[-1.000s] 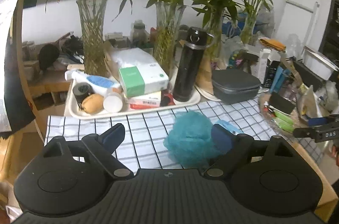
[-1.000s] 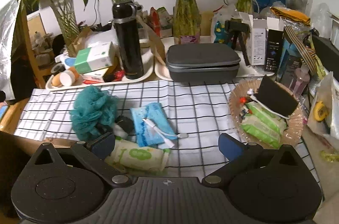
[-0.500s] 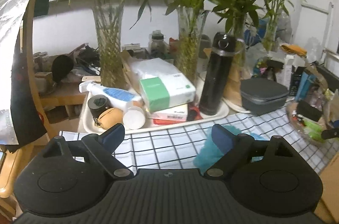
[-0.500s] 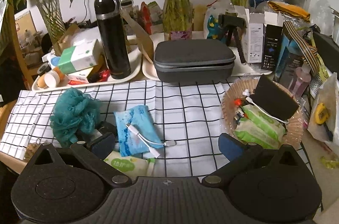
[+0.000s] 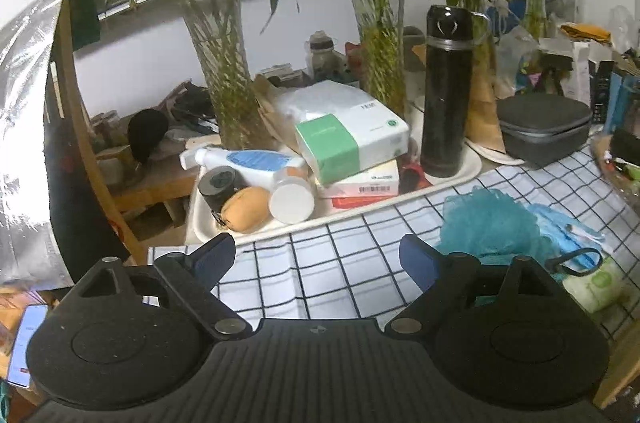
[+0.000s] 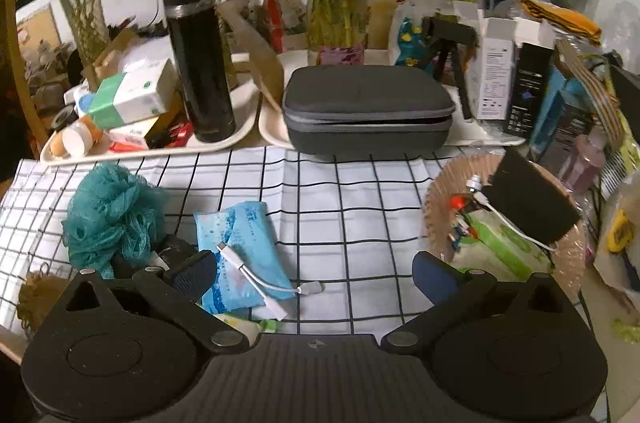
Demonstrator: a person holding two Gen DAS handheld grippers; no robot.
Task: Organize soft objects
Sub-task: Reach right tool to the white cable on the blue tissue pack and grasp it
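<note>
Left gripper (image 5: 318,257): jaws wide apart, nothing between the pads, only bare checked cloth (image 5: 320,271) ahead of them. The teal bath pouf (image 5: 486,219) lies on the cloth just beyond and outboard of its right finger; contact cannot be told. Right gripper (image 6: 314,269): jaws likewise wide apart, holding nothing. The blue wet-wipe pack (image 6: 240,251) lies flat on the cloth just ahead of its left finger, long axis running away from the gripper and leaning slightly toward the left; the print on it is too blurred to read. A white adapter cable (image 6: 260,271) lies across the pack's near end. A green-and-white tissue pack (image 6: 248,325) is partly hidden under the gripper body, orientation not clear. The pouf sits left of the left finger, a round clump with no clear axis. Ahead to the right, a woven basket (image 6: 440,191) holds green wipe packs and a black sponge. Far ahead stand a grey zip case (image 6: 366,107) and an upright black flask (image 6: 198,63). The labels on the green-and-white tissue box (image 5: 352,139) are not legible.
</note>
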